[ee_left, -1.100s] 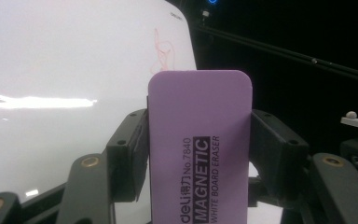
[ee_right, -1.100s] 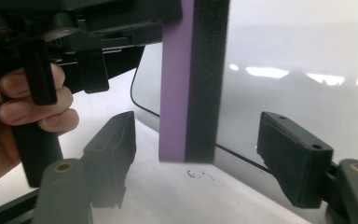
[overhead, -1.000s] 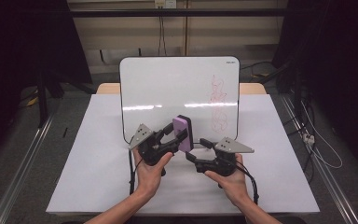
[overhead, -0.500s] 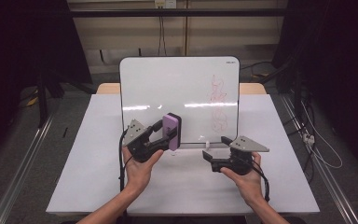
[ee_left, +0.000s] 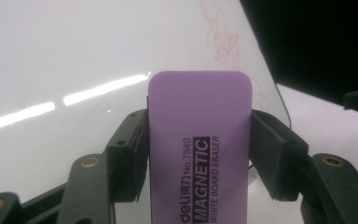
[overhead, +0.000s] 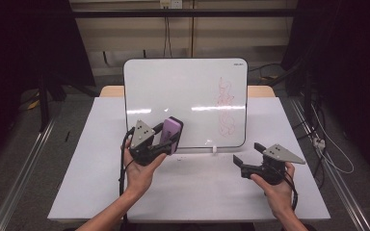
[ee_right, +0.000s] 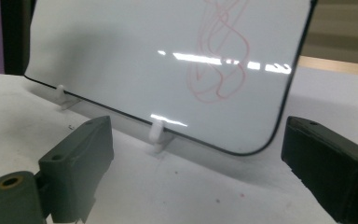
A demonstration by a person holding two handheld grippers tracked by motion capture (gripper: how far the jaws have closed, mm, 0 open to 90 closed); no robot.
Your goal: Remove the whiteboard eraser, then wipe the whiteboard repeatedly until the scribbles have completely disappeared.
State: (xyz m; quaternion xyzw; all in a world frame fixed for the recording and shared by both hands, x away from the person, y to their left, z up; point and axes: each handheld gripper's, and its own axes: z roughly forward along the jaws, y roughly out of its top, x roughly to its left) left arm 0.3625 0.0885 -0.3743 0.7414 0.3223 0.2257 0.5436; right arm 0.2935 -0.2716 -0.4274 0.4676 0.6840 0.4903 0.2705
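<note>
A bench (overhead: 96, 192) covered by a white sheet stands on a grey floor (overhead: 24, 159), its wooden top showing as a tan strip (overhead: 261, 91) along the far edge. A whiteboard (overhead: 173, 91) stands tilted on the sheet near the far side, propped on small white clips (overhead: 214, 149); in the right gripper view two of these clips (ee_right: 155, 132) rest on the sheet beneath the board's black-rimmed lower edge. Red scribbles (overhead: 225, 107) mark the board's right part, and a strip of reflected light runs across its glossy face. The sheet's near half lies bare apart from a few faint specks.
</note>
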